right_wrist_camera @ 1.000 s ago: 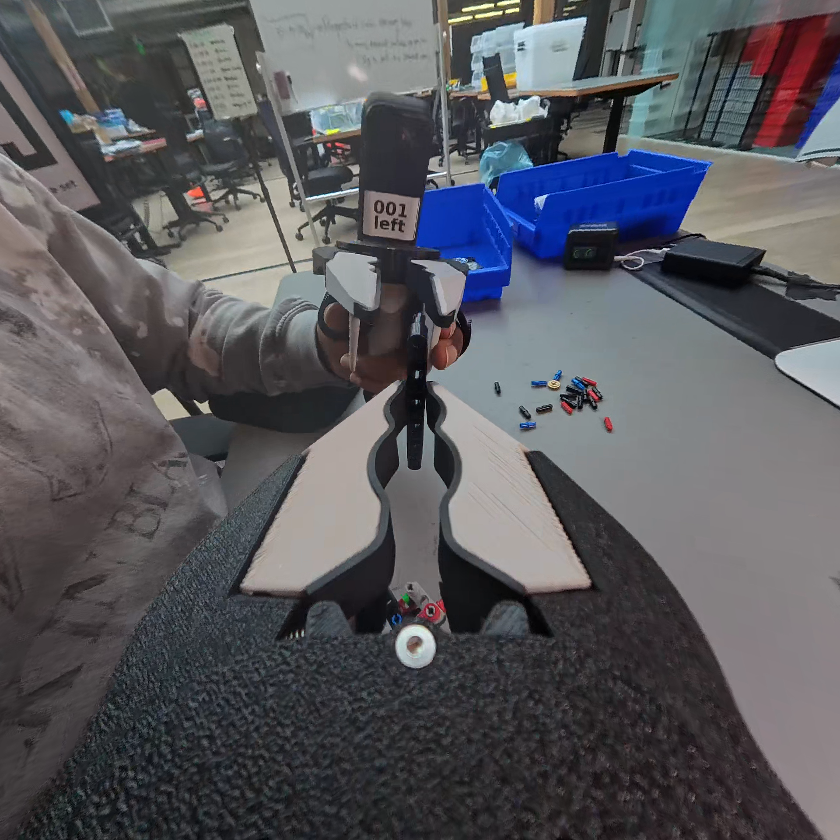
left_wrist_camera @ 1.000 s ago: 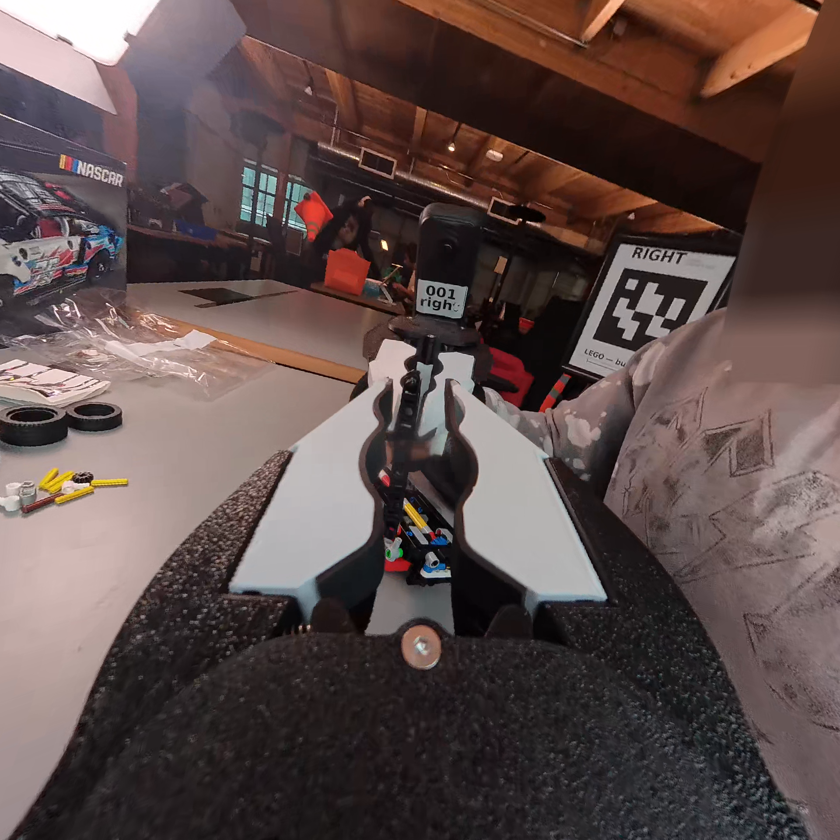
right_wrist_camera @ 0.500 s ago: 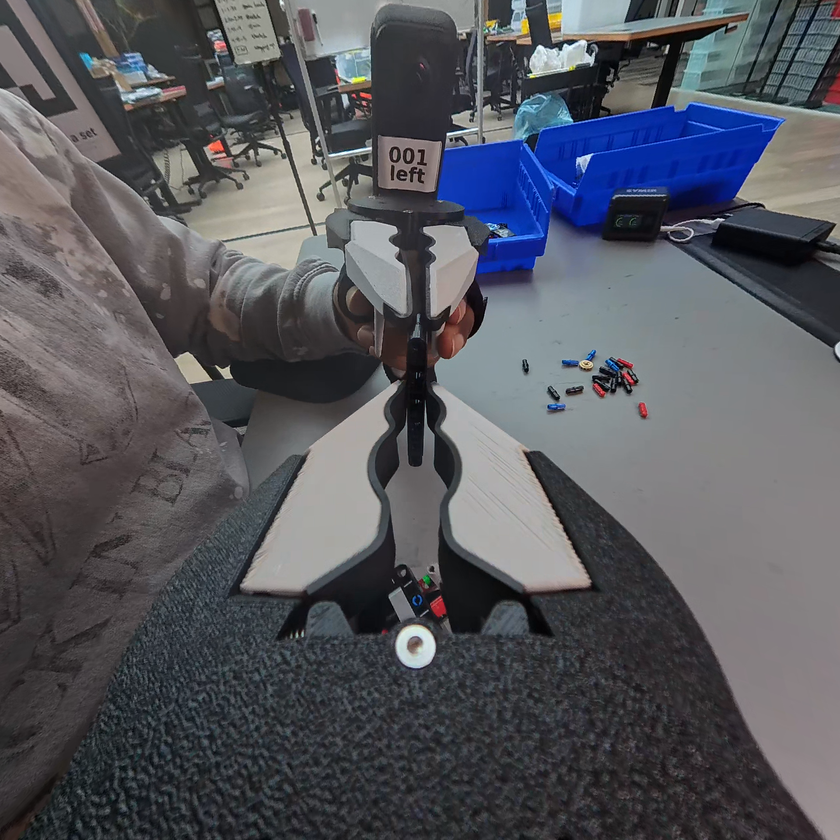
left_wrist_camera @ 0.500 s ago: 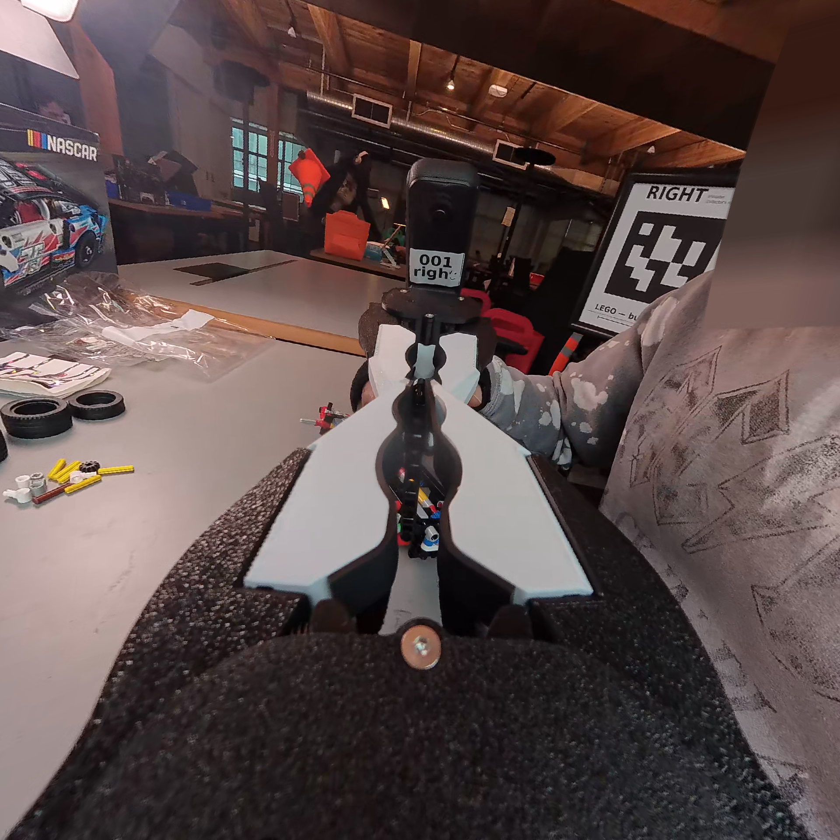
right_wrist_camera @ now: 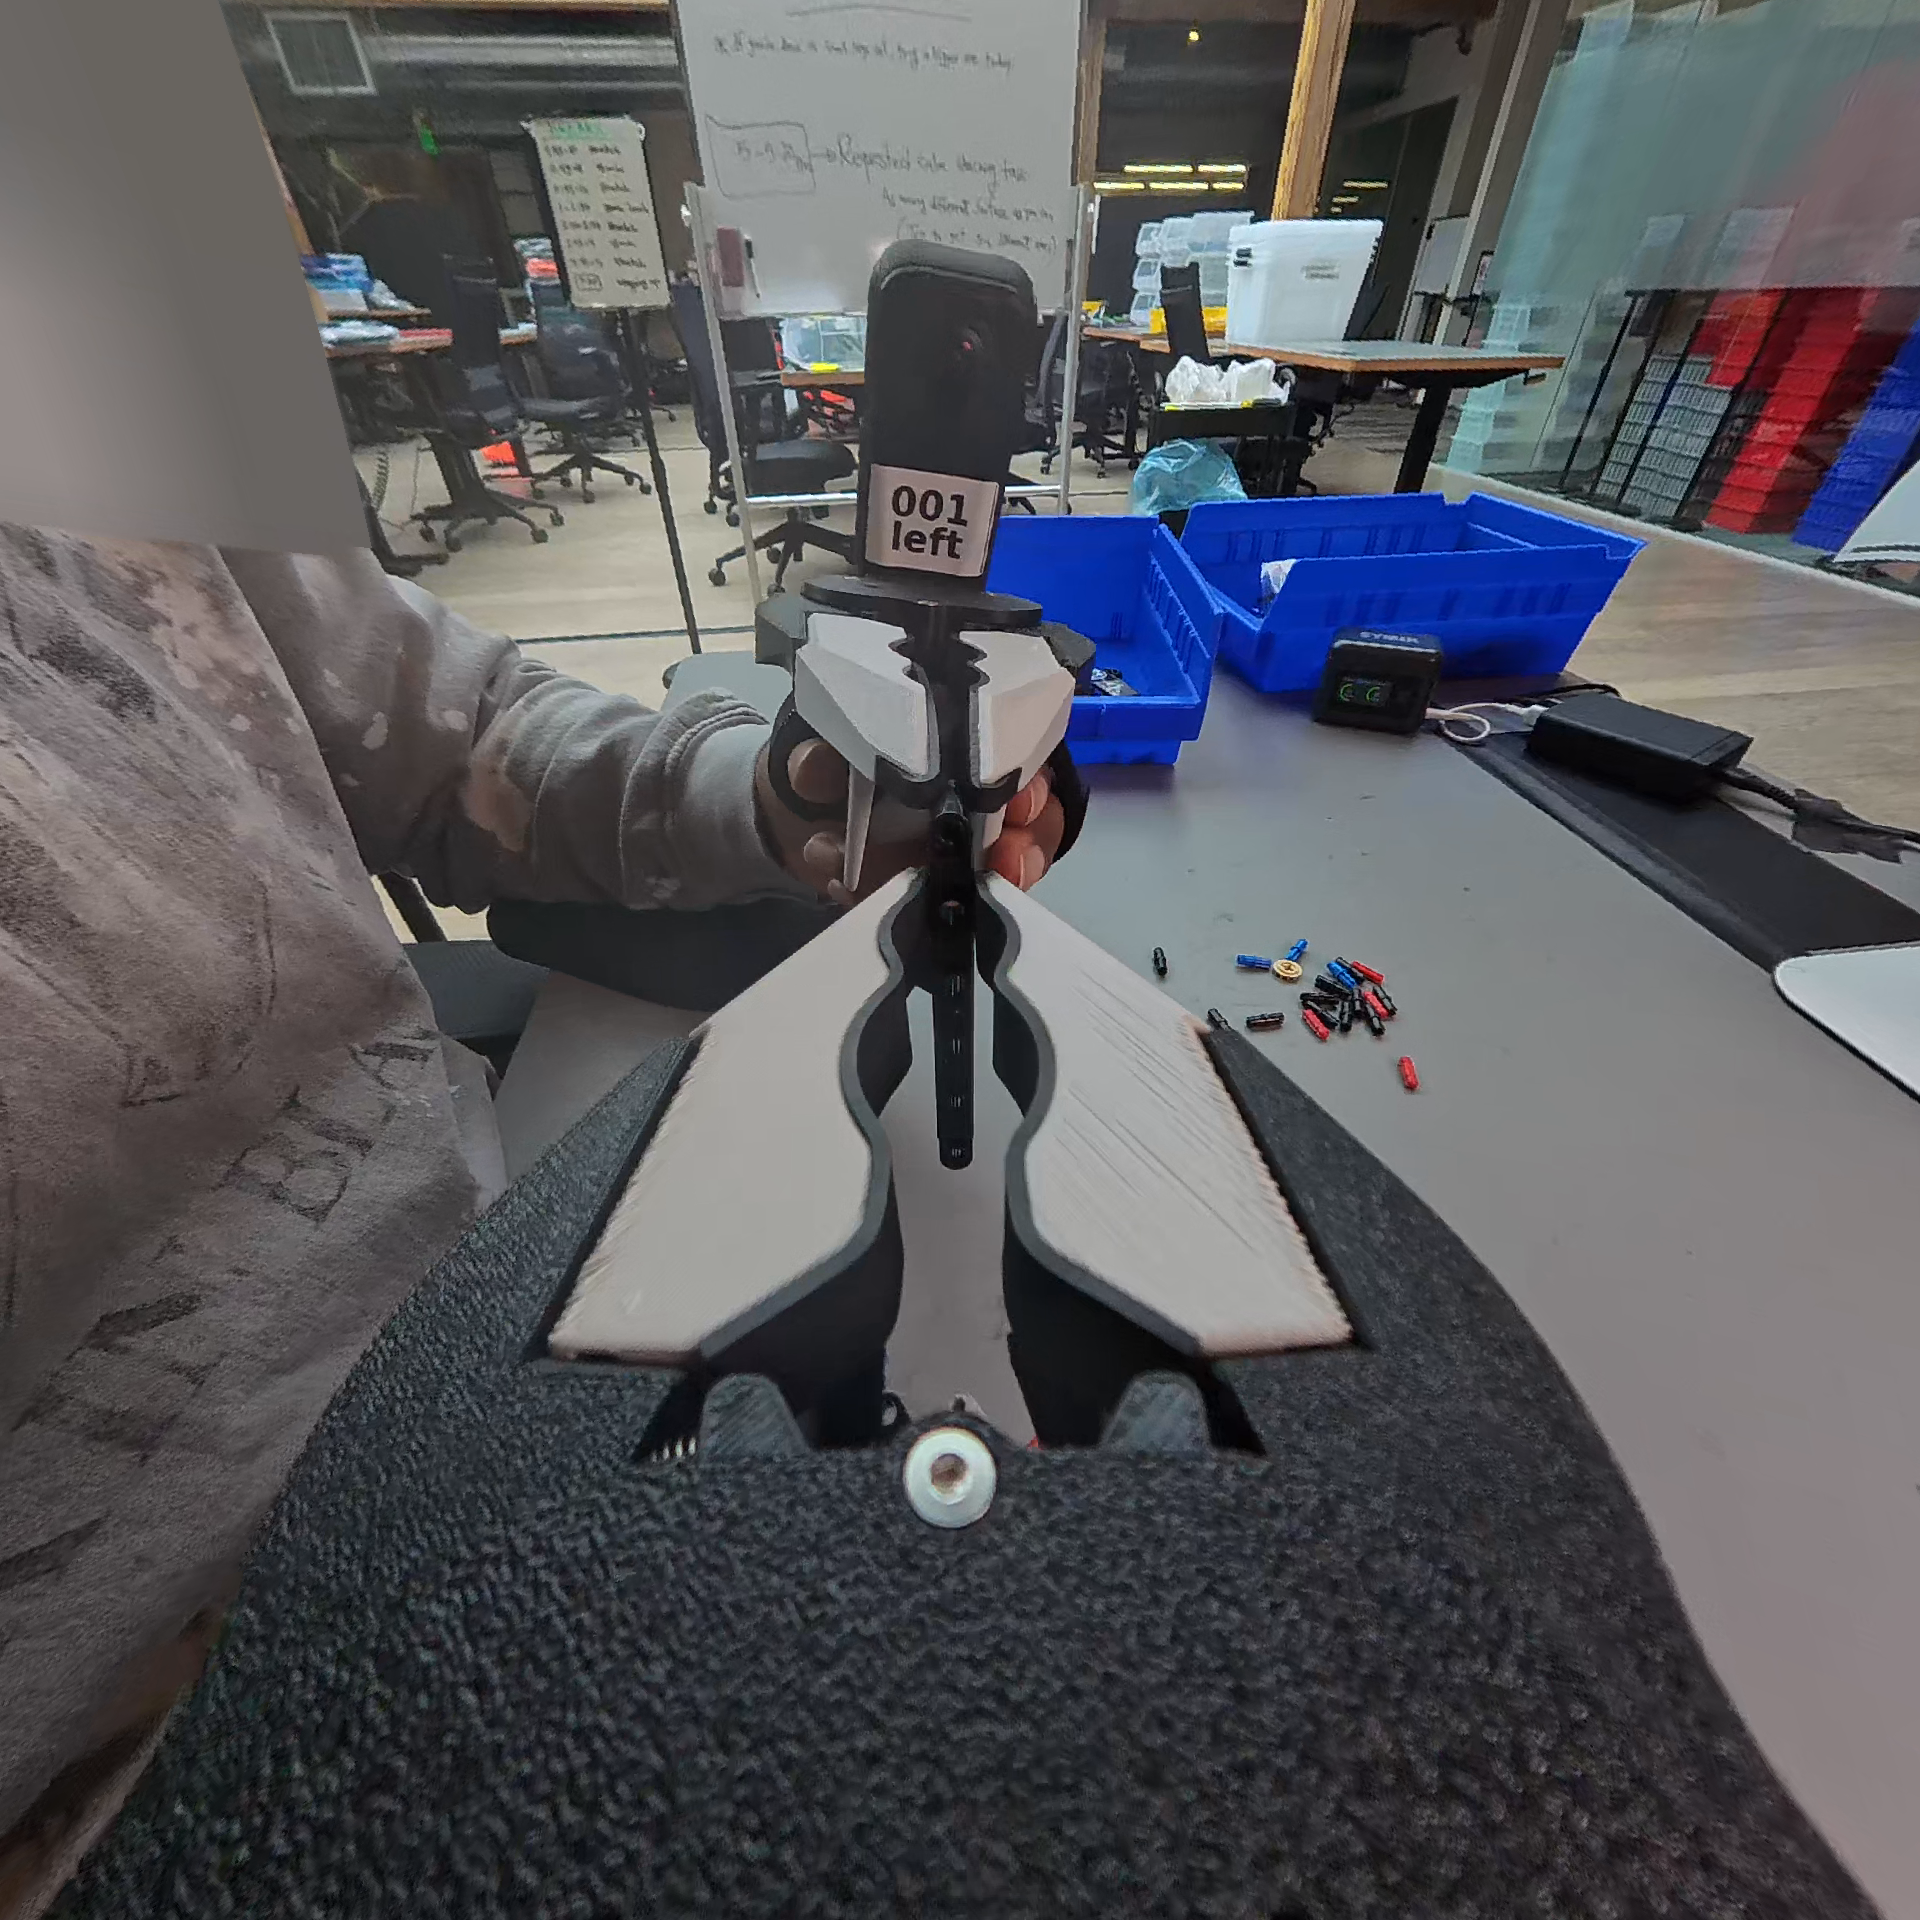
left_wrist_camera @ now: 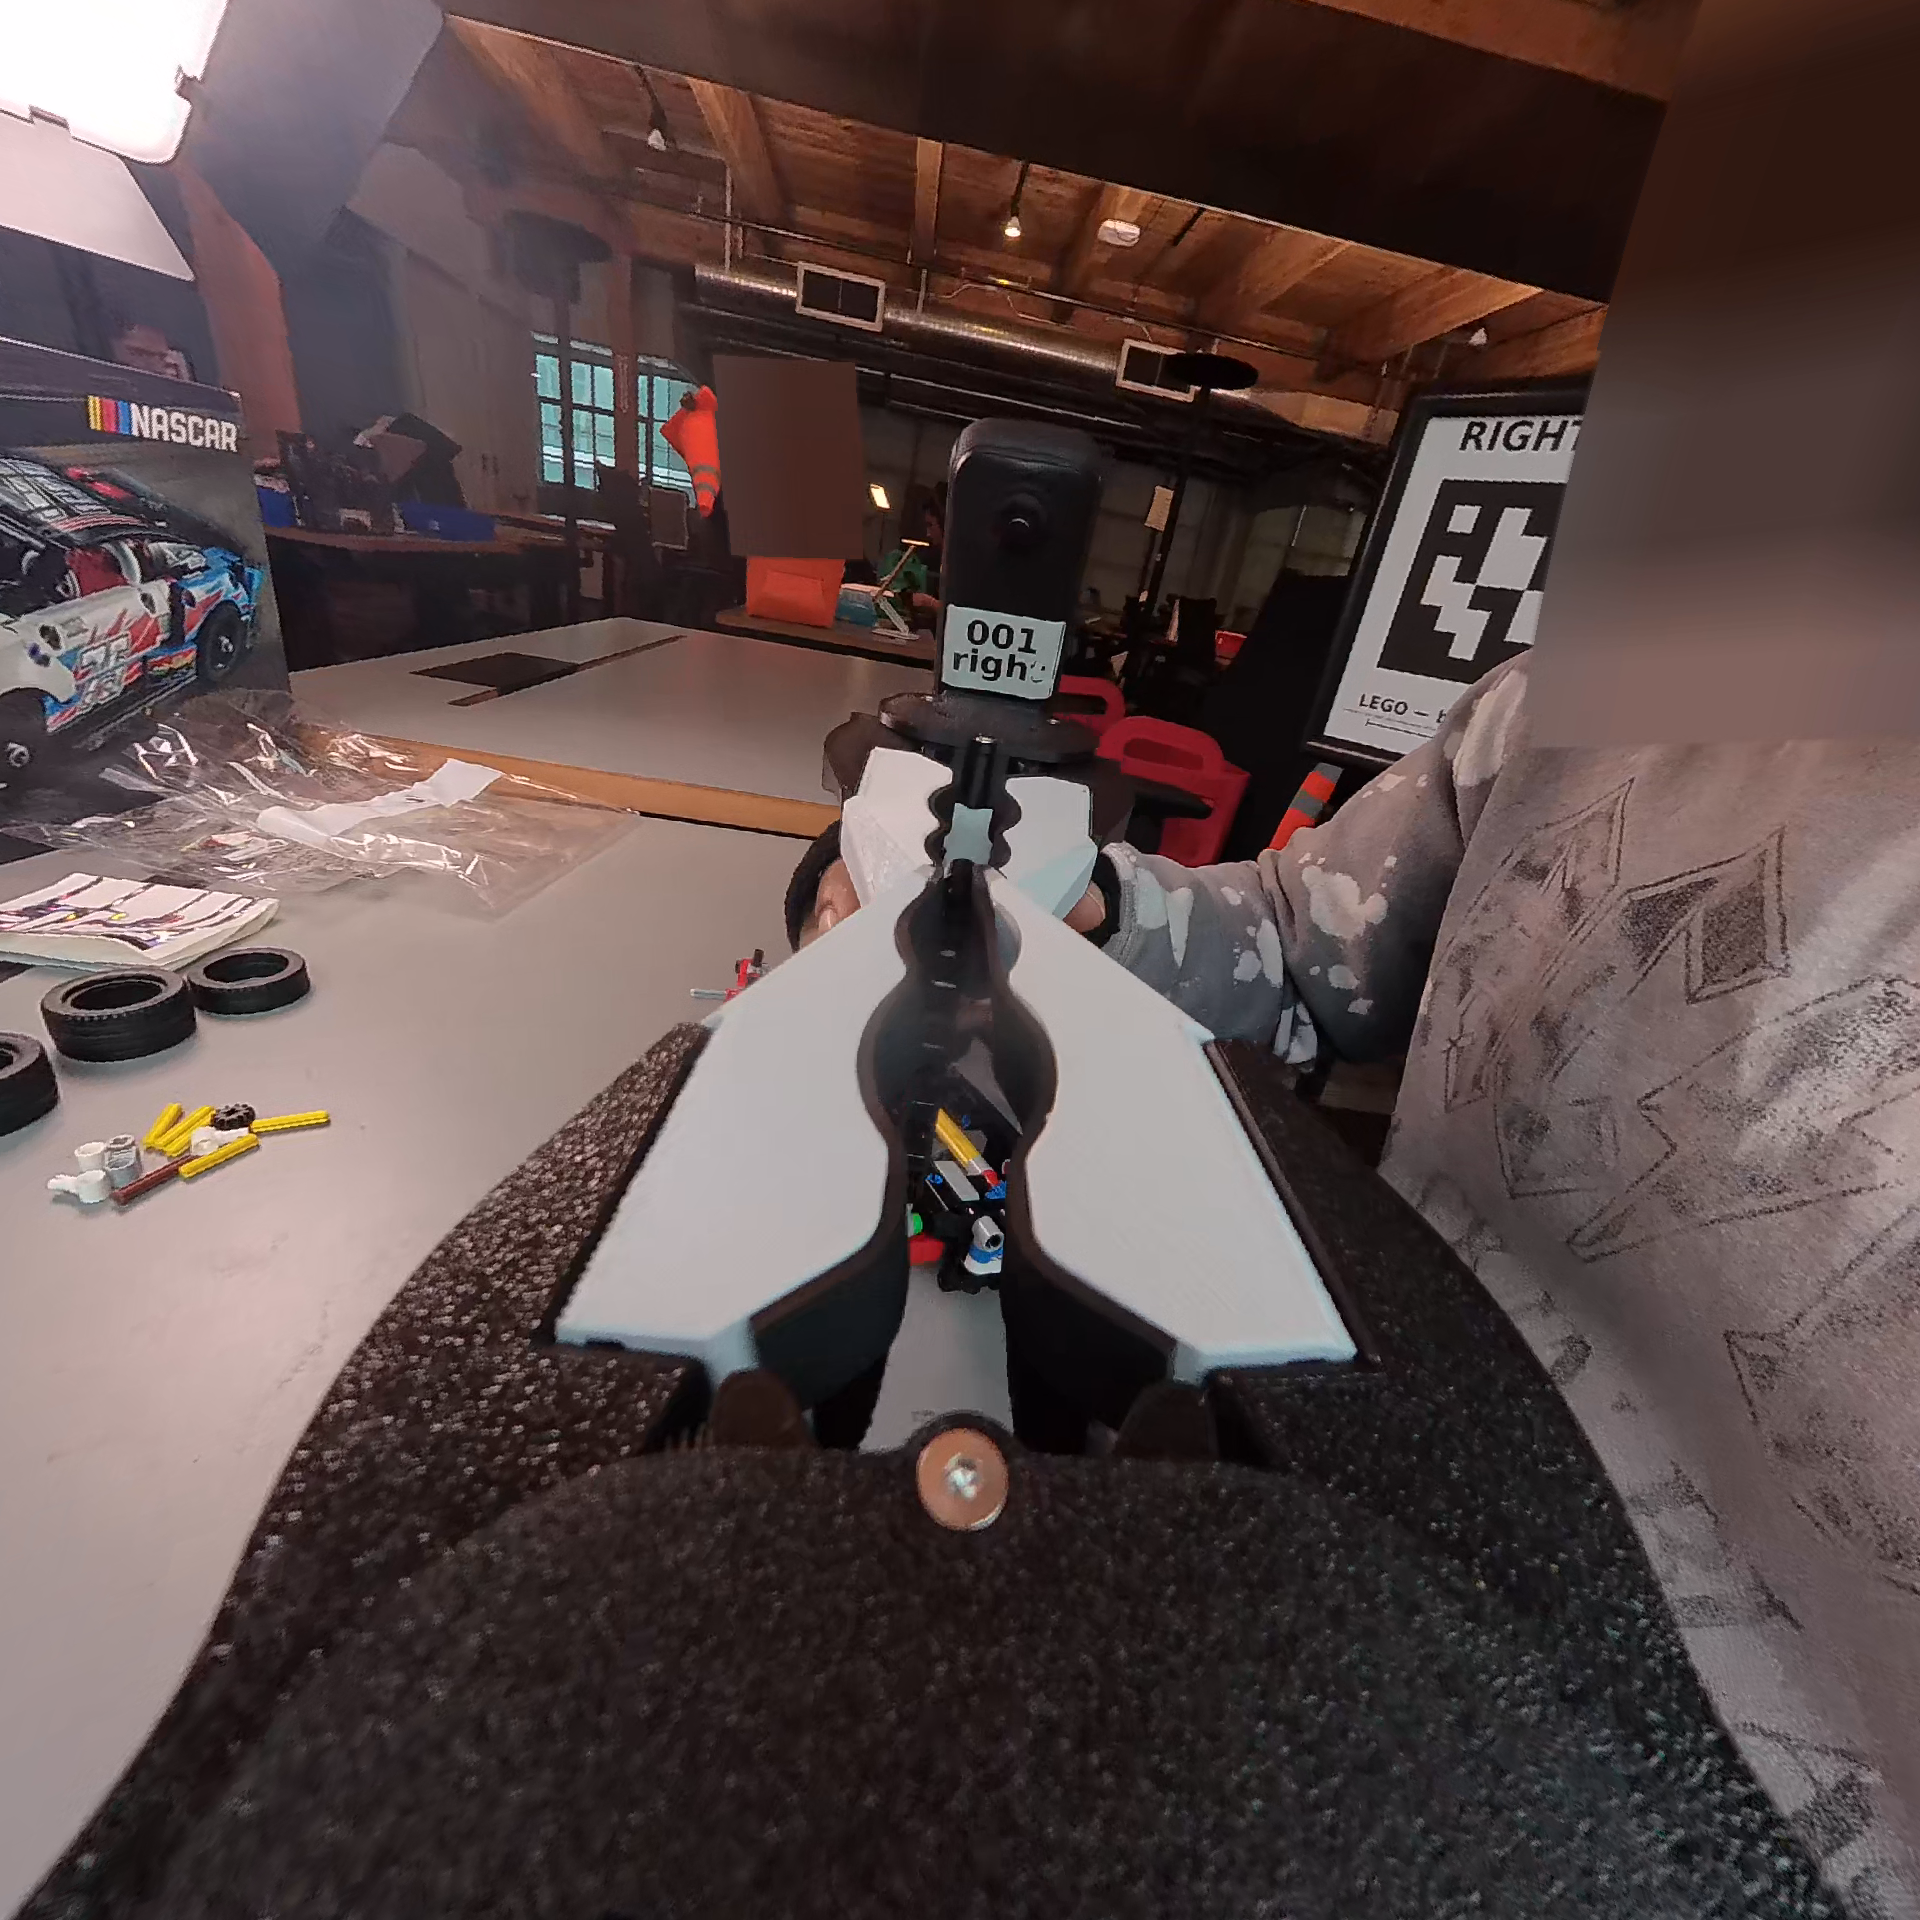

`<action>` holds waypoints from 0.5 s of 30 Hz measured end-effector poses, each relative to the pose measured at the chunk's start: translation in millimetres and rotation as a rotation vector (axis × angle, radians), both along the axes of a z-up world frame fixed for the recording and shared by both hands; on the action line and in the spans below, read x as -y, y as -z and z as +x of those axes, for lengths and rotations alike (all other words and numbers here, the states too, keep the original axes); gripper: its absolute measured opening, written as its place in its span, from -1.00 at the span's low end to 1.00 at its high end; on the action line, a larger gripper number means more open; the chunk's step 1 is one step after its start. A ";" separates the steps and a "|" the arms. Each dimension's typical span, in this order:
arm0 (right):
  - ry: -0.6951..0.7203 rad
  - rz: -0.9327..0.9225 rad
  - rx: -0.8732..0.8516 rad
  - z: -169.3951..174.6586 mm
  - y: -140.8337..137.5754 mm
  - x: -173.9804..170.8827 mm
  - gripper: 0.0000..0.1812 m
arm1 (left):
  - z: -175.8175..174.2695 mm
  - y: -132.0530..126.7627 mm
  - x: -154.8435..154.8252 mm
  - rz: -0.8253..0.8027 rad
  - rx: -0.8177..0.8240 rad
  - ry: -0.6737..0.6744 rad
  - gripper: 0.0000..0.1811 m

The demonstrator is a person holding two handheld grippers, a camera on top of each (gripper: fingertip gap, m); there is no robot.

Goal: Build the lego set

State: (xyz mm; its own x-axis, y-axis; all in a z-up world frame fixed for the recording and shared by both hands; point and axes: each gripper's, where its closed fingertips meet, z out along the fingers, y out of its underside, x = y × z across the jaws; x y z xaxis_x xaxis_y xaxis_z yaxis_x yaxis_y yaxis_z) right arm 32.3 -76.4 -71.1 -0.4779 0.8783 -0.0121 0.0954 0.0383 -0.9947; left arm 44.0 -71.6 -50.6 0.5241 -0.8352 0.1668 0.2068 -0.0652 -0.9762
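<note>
In the left wrist view, the left hand-held gripper (left_wrist_camera: 948, 894) has its fingertips pinched together on a thin black lego beam (left_wrist_camera: 943, 966) that runs lengthwise between the fingers; below it, on the grey bench (left_wrist_camera: 436, 1091), a partly built lego assembly (left_wrist_camera: 961, 1184) with yellow, red, green and white pieces shows through the gap. The right hand-held gripper (left_wrist_camera: 971, 831) faces it from just beyond, tip to tip, clamped on a black piece too. To the left lie black tyres (left_wrist_camera: 120, 1010), a cluster of small yellow, white and dark pieces (left_wrist_camera: 177, 1143), a sticker sheet (left_wrist_camera: 125, 920), clear plastic bags (left_wrist_camera: 343, 810) and the set's box (left_wrist_camera: 114, 561) standing at the bench edge. In the right wrist view, the right hand-held gripper (right_wrist_camera: 951, 883) is closed on the far end of the black lego beam (right_wrist_camera: 953, 1039), whose near end hangs free between the fingers. The left hand-held gripper (right_wrist_camera: 951, 800) meets it head-on, closed on the same beam. To the right on the bench (right_wrist_camera: 1558, 1247) are scattered blue, red and black pins (right_wrist_camera: 1335, 997), and farther back two blue bins (right_wrist_camera: 1382, 582).
</note>
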 end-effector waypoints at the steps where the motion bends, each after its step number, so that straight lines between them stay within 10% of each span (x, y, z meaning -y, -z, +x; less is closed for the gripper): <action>1: 0.002 0.002 0.001 -0.1 0.3 -0.2 -0.92 | 0.0 0.7 0.0 0.005 -0.013 -0.008 -0.95; 15: -0.022 -0.121 -0.051 0.2 -13.8 -2.7 -0.93 | -7.1 -3.6 1.7 -0.010 -0.015 0.000 -1.00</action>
